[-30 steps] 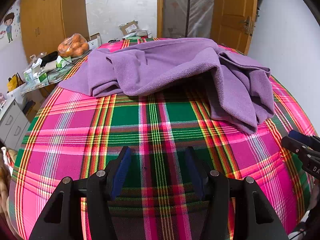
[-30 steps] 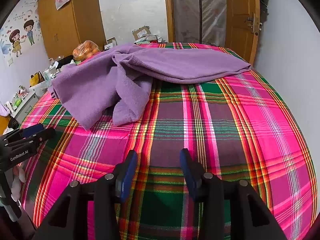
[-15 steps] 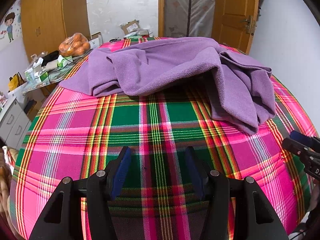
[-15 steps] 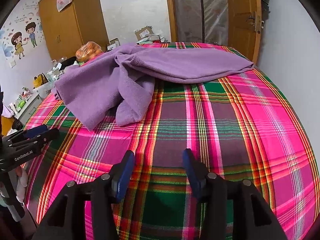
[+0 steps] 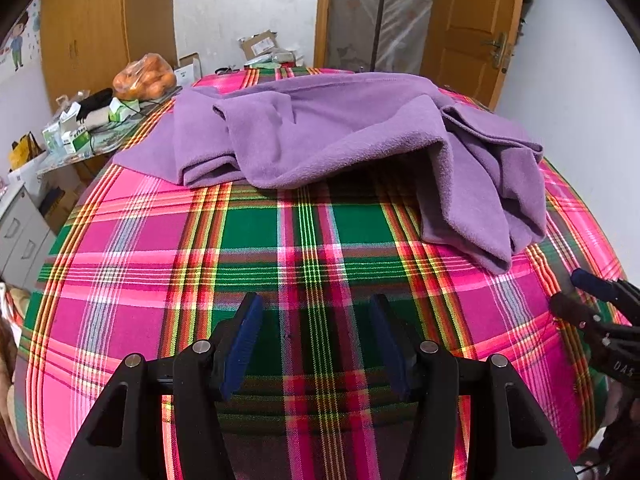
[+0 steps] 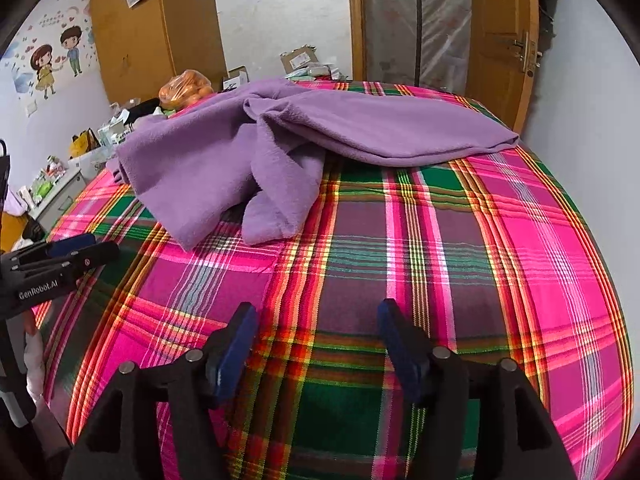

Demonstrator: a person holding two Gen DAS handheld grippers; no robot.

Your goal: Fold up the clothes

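Observation:
A crumpled purple fleece garment [image 5: 340,136] lies across the far half of a bed covered in pink and green plaid cloth [image 5: 280,264]. It also shows in the right wrist view [image 6: 280,148]. My left gripper [image 5: 316,312] is open and empty, hovering over the plaid well short of the garment. My right gripper [image 6: 316,316] is open and empty too, over the near plaid. Each gripper shows at the edge of the other's view: the right one [image 5: 588,300] and the left one [image 6: 76,252].
A cluttered side table [image 5: 80,128] with a bag of oranges [image 5: 144,80] stands left of the bed. Wooden wardrobe [image 5: 100,28] and door [image 5: 472,28] are behind. A white wall runs along the bed's right side.
Both grippers have edged slightly forward and down toward the bed. The garment has not moved and both jaws stay open.

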